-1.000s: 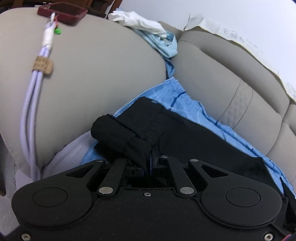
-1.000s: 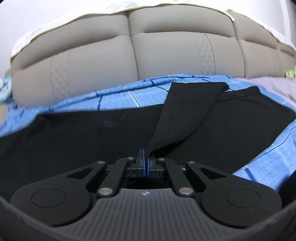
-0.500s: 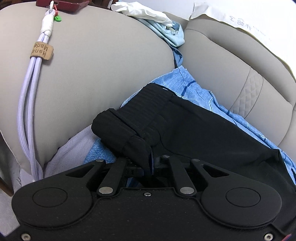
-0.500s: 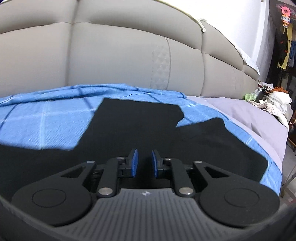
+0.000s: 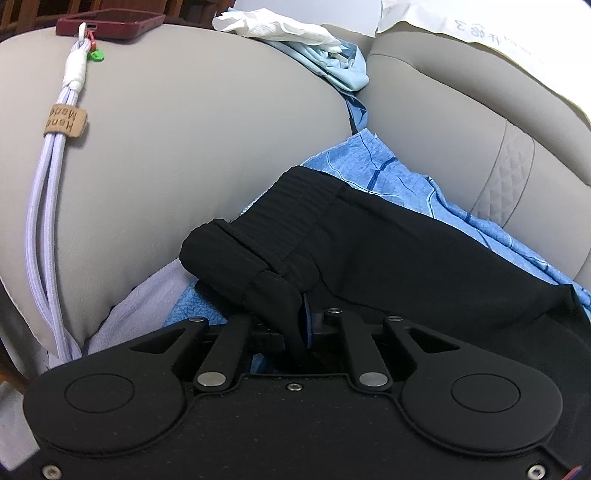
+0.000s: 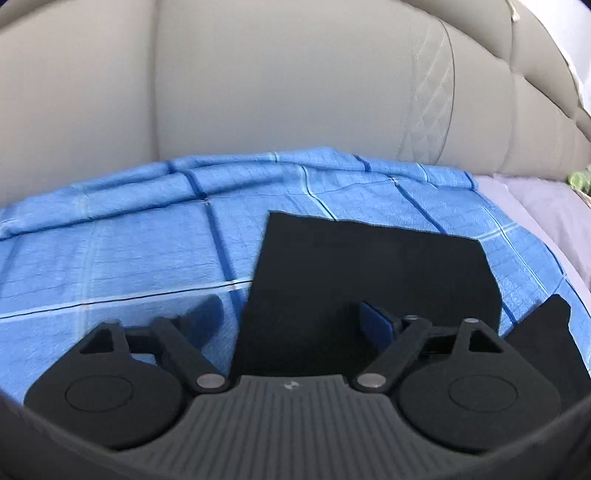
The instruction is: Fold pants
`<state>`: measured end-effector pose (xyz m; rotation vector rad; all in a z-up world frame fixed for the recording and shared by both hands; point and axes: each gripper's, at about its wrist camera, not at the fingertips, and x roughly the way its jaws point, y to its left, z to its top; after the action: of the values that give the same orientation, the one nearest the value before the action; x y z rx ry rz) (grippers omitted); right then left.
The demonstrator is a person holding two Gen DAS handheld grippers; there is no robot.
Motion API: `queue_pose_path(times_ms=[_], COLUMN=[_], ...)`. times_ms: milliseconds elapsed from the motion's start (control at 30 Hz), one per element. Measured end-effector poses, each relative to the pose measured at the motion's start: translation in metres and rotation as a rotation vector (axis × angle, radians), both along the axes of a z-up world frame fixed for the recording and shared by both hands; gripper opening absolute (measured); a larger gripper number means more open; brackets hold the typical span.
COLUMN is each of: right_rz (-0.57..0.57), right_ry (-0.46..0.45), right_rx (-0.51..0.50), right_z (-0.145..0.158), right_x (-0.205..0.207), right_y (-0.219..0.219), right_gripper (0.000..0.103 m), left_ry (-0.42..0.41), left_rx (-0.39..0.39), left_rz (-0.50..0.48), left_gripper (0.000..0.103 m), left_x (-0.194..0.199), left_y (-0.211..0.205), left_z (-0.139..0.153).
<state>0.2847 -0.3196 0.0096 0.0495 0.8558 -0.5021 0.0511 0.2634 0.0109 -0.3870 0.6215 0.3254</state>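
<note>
Black pants (image 5: 406, 258) lie on a blue checked sheet (image 5: 388, 177) on a beige sofa. Their ribbed waistband (image 5: 295, 206) is bunched and doubled over near the sofa arm. My left gripper (image 5: 301, 317) pinches a fold of this waistband; its jaws are opening slightly and the fabric is still between the pads. In the right wrist view one pant leg (image 6: 369, 266) lies flat on the blue sheet (image 6: 129, 258), and a second black piece (image 6: 543, 332) shows at the right. My right gripper (image 6: 291, 315) hangs over the leg, its jaws opening wide and gripping nothing.
The padded sofa arm (image 5: 203, 129) carries a maroon phone (image 5: 110, 24) with a lilac cord (image 5: 48, 206) hanging down. White tissue (image 5: 280, 27) and a pale blue cloth (image 5: 340, 70) lie behind it. The backrest (image 6: 258, 74) rises behind the sheet, and a lilac cover (image 6: 535, 199) lies at the right.
My right gripper let go of the pant leg, opened wide and swept to the right along the sofa; the leg now lies flat. My left gripper kept its hold on the waistband.
</note>
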Motion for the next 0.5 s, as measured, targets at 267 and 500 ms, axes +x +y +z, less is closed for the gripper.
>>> queue_pose_path(times_ms=[267, 500], right_rz=[-0.194, -0.359], right_ry=[-0.107, -0.203], right_rx=[-0.076, 0.023], right_z=[0.023, 0.043], right_x=[-0.058, -0.166], right_y=[-0.055, -0.136], right_gripper=[0.007, 0.008], left_ry=[-0.002, -0.007], left_rx=[0.003, 0.013], left_rz=[0.007, -0.007], left_gripper=[0.013, 0.025], left_x=[-0.001, 0.000], left_y=[-0.003, -0.006], left_z=[-0.001, 0.001])
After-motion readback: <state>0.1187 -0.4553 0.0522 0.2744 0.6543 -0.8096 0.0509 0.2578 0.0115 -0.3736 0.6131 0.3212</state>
